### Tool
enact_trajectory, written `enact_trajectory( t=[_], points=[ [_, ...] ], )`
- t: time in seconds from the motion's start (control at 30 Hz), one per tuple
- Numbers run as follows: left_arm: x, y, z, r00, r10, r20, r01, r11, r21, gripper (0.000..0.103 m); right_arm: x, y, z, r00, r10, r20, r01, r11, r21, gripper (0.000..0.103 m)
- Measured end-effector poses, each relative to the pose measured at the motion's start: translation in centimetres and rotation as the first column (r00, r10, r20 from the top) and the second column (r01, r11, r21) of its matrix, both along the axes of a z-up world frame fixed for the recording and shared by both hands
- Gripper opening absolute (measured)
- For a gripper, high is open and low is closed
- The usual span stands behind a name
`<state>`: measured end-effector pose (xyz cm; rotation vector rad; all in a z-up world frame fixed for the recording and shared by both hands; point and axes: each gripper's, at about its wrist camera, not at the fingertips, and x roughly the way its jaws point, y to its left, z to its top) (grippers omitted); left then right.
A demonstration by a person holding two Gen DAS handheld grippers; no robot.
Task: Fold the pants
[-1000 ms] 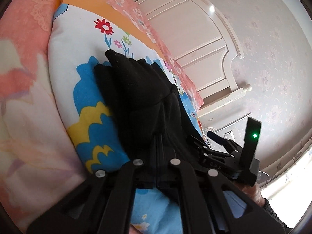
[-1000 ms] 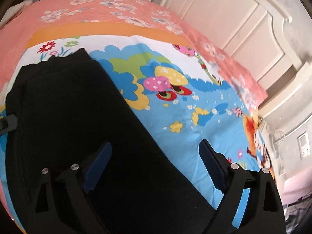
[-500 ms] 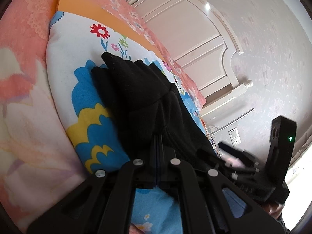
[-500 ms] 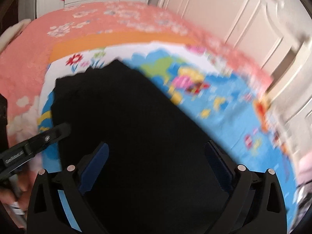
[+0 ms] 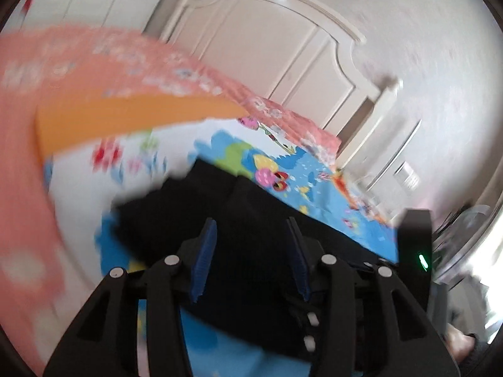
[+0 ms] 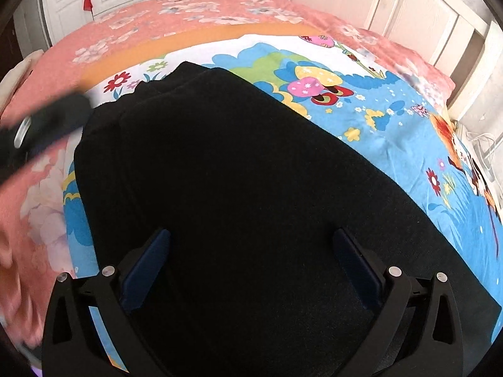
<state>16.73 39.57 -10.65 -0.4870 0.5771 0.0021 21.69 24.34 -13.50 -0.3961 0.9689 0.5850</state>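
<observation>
The left gripper (image 5: pixel 251 238), of angular black plastic, has ribbed blue pads (image 5: pixel 204 260) and round silver screws on its linkage arms. The right gripper (image 6: pixel 253 251) matches: black cut-out arms, darker blue pads (image 6: pixel 147 260), silver screws. Seen from the left wrist, a black upright module (image 5: pixel 415 245) shows a green light.

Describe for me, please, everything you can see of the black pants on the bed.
The black pants look like soft, matte, fleecy fabric, lying folded in a long flat strip on the cartoon-print sheet. Layered edges show at the far end, near the sheet's white flowered part. The strip runs diagonally away from both cameras. The right claw hangs open above them; the left claw is opening, with nothing visibly pinched between its blue pads. Whether either claw touches the cloth cannot be told.
</observation>
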Motion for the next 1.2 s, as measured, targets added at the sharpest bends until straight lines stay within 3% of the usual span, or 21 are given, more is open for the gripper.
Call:
enact_trajectory(
  t=[0.17,0.23,0.33,0.37,0.43,0.53,0.6,0.67,0.7,0.77,0.93,1.0,1.1,1.13,1.2],
  points=[
    [6.8,1.4,-1.3,0.983,-0.041,-0.178,0.067,0.987,0.143,0.044,-0.1,-0.1,0.0,1.000,-0.003,0.004,0.003,1.000,0.003,0.099],
    [9.0,2.7,-3.1,0.951,0.013,-0.309,0.047,0.981,0.187,0.047,-0.1,-0.1,0.0,1.000,-0.002,0.004,0.002,1.000,0.003,0.099],
    [9.1,4.3,-3.5,0.935,0.107,-0.339,-0.035,0.977,0.211,0.052,0.0,-0.2,0.1,1.000,-0.003,0.005,0.003,1.000,0.009,0.099],
    [7.9,5.6,-3.0,0.936,0.160,-0.313,-0.109,0.978,0.175,0.050,0.0,-0.2,0.1,1.000,-0.003,0.005,0.003,1.000,0.012,0.099],
    [4.9,7.7,-1.8,0.956,0.189,-0.225,-0.186,0.982,0.036,0.051,0.1,-0.3,0.1,1.000,-0.003,0.007,0.003,1.000,0.018,0.099],
    [-0.4,9.9,-1.9,0.961,0.230,-0.155,-0.254,0.954,-0.158,0.051,0.0,-0.4,0.1,1.000,-0.004,0.009,0.004,1.000,0.026,0.099],
    [-3.4,10.8,-3.5,0.969,0.209,-0.130,-0.241,0.908,-0.343,0.050,0.1,-0.4,0.1,1.000,-0.004,0.009,0.004,1.000,0.028,0.099],
    [-5.0,10.9,-5.6,0.979,0.168,-0.119,-0.205,0.848,-0.488,0.050,0.1,-0.4,0.1,1.000,-0.006,0.010,0.006,1.000,0.029,0.099],
    [-5.0,10.8,-6.3,0.981,0.156,-0.119,-0.196,0.828,-0.526,0.050,0.0,-0.4,0.1,1.000,-0.006,0.011,0.006,1.000,0.029,0.099],
    [-4.8,10.8,-7.6,0.979,0.146,-0.141,-0.200,0.799,-0.567,0.050,0.0,-0.5,0.1,1.000,-0.006,0.010,0.006,0.999,0.033,0.099],
    [-2.4,10.6,-8.3,0.983,0.104,-0.152,-0.177,0.767,-0.616,0.048,-0.1,-0.7,0.1,1.000,-0.005,0.009,0.005,0.999,0.044,0.099],
    [-1.3,10.9,-8.9,0.980,0.098,-0.171,-0.183,0.774,-0.606,0.027,-0.1,-0.7,0.2,1.000,-0.005,0.008,0.004,0.999,0.051,0.099],
    [-0.8,11.3,-9.6,0.982,0.100,-0.160,-0.181,0.744,-0.643,0.013,-0.1,-0.9,0.2,1.000,-0.003,0.004,0.003,0.998,0.065,0.099],
    [-0.8,11.2,-9.4,0.984,0.102,-0.145,-0.172,0.745,-0.645,0.012,-0.1,-1.0,0.3,1.000,-0.002,0.002,0.002,0.998,0.069,0.099],
    [-1.4,10.2,-7.6,0.990,0.112,-0.086,-0.141,0.802,-0.580,0.011,0.0,-1.2,0.3,1.000,0.004,-0.005,-0.003,0.996,0.088,0.099]
  ],
)
